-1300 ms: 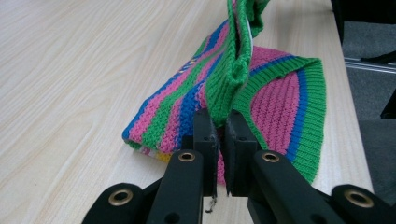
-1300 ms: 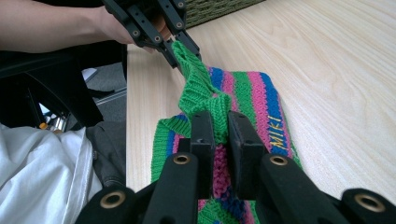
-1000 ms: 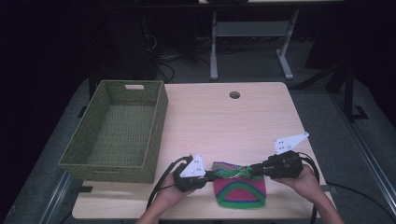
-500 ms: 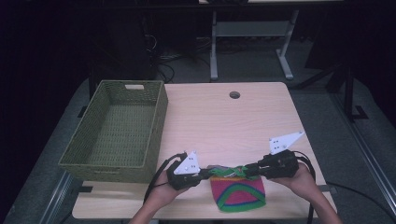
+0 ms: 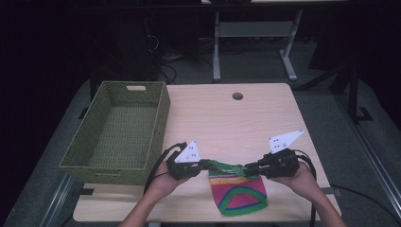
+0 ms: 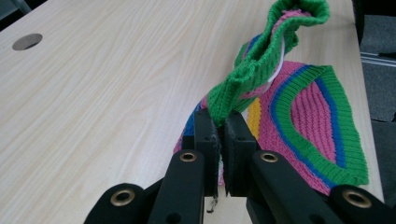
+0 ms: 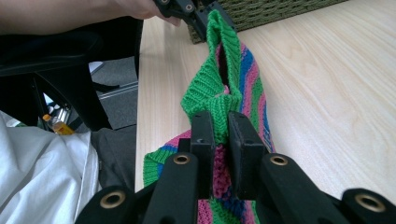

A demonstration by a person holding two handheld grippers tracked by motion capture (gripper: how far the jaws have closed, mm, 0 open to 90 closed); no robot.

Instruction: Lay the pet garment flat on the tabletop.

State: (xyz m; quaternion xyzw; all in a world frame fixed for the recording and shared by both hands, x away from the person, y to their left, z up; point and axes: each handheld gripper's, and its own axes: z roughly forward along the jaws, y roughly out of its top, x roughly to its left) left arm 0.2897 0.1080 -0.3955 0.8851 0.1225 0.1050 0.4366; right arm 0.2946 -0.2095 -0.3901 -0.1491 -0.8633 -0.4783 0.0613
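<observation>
Left tongs: my left gripper (image 6: 219, 135) is clamped on the green ribbed rim of the knitted hat (image 6: 299, 112); jaws pressed together with only knit between them.
Right tongs: my right gripper (image 7: 222, 128) is clamped on the same green rim at its opposite end, jaws likewise pinched tight on the fabric.
Span between tongs: in the high view the rim stretches as a slack band from the left gripper (image 5: 204, 164) to the right gripper (image 5: 250, 169), raised off the table.
Hat position: the striped body of the hat (image 5: 239, 194) hangs down from both tongs toward me and rests on the table (image 5: 227, 123) at its near edge.
Beyond left tongs: the green woven basket (image 5: 118, 135) sits just outside my left gripper, open side up, nothing in it.
Step in hand (my judgement): lifting the hat by its rim, two-point hold.
Next move calls for: raising both tongs together until the body clears the table, then carrying it leftward over the basket wall before letting go.
</observation>
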